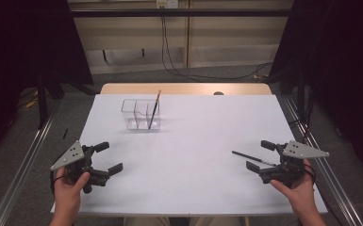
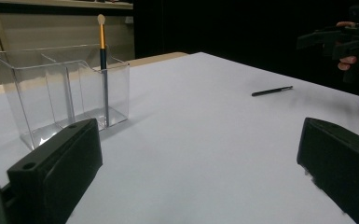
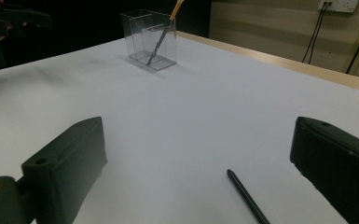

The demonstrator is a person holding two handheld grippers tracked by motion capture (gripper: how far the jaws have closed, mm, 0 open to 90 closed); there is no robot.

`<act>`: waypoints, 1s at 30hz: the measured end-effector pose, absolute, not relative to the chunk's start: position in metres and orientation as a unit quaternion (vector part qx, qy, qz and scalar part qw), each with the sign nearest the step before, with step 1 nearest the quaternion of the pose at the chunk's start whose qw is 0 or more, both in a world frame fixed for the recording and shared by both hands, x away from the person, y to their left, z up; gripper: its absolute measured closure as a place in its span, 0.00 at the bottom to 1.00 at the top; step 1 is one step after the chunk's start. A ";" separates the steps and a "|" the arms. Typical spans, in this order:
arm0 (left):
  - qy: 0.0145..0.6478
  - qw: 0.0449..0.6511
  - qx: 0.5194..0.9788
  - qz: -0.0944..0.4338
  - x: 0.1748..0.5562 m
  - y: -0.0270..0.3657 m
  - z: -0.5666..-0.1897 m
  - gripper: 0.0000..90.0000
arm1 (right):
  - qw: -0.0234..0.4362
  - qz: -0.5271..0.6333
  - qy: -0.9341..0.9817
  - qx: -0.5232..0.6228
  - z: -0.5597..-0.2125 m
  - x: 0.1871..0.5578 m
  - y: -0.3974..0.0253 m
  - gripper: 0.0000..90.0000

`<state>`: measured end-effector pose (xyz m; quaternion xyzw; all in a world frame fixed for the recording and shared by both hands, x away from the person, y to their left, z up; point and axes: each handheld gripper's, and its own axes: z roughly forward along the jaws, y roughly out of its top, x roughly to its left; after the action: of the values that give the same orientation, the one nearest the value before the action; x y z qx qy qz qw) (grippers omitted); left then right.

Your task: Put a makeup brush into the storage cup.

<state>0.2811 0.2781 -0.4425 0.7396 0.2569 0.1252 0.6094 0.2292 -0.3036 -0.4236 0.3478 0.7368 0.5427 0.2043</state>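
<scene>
The white table [image 1: 188, 141] carries a clear holder [image 1: 140, 114] near its far edge; a black pen [image 1: 253, 158] lies well apart, nearer and right.

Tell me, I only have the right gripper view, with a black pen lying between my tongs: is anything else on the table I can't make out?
Observer: The clear organizer stands at the far left of the table, and a brush with an orange handle leans in its right compartment.
Operator: Where are the other tongs?
Observer: The left tongs sit near the table's front left corner, jaws spread, holding nothing.
Operator: How close am I to the pen?
Observer: In the high view the right tongs are spread around the near end of the black pen, without gripping it.
</scene>
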 end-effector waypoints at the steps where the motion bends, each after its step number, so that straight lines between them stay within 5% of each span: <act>1: 0.257 0.612 0.738 0.123 0.281 0.278 -0.443 0.00 | 0.205 0.542 0.737 0.348 -0.422 0.231 -0.304 0.03; 30: 0.249 0.609 0.743 0.123 0.284 0.273 -0.443 0.00 | 0.204 0.543 0.718 0.384 -0.423 0.264 -0.329 0.01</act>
<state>0.2839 0.2727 -0.4432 0.7431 0.2489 0.1225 0.6090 0.2644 -0.3291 -0.4228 0.3843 0.7185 0.5426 0.2042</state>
